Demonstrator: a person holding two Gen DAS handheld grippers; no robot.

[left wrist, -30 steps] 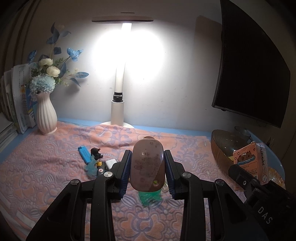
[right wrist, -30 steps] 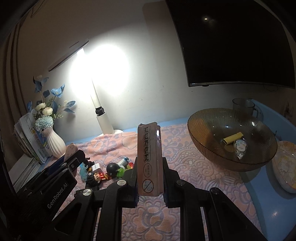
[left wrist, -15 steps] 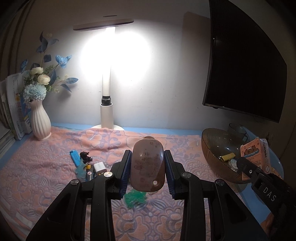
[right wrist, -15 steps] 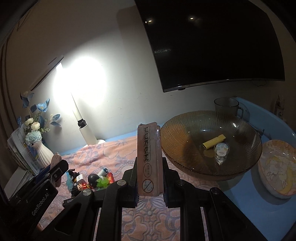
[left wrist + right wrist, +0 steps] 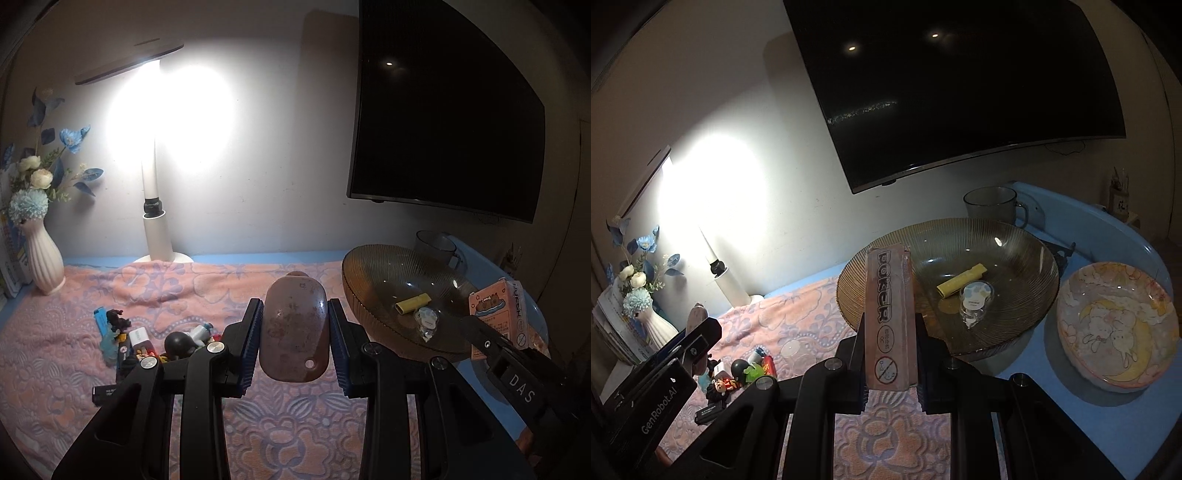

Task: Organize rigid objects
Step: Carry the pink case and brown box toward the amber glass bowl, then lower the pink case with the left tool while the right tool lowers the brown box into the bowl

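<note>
The pink card box [image 5: 891, 321], printed "POKER" down its narrow face, stands upright pinched between the pads of the right gripper [image 5: 891, 363], held above the patterned pink cloth [image 5: 798, 332] with its top edge in front of the near rim of the ribbed amber glass bowl [image 5: 1027, 321]. The left gripper [image 5: 294, 341] clamps a rounded brownish case [image 5: 294, 328] with a small hole near its lower end, also above the cloth and just left of the same bowl [image 5: 373, 266]. That bowl holds two things: a yellow bar [image 5: 961, 280] and a small clear packet with a white round label [image 5: 975, 299], lying touching each other. To the bowl's right sits one shallow ceramic dish [image 5: 1071, 291] painted with rabbits and a moon, with nothing in it; behind the bowl stands one smoky glass mug [image 5: 991, 205]. On the cloth to the left lies a loose cluster of small toys and bits [image 5: 147, 339], too jumbled to count. The cloth covers part of a blue tabletop [image 5: 1052, 402]. Against the pale wall stand one lit desk lamp [image 5: 155, 218] and one white ribbed vase [image 5: 42, 254] of blue and white flowers; a dark curved screen [image 5: 960, 81] hangs above.
</note>
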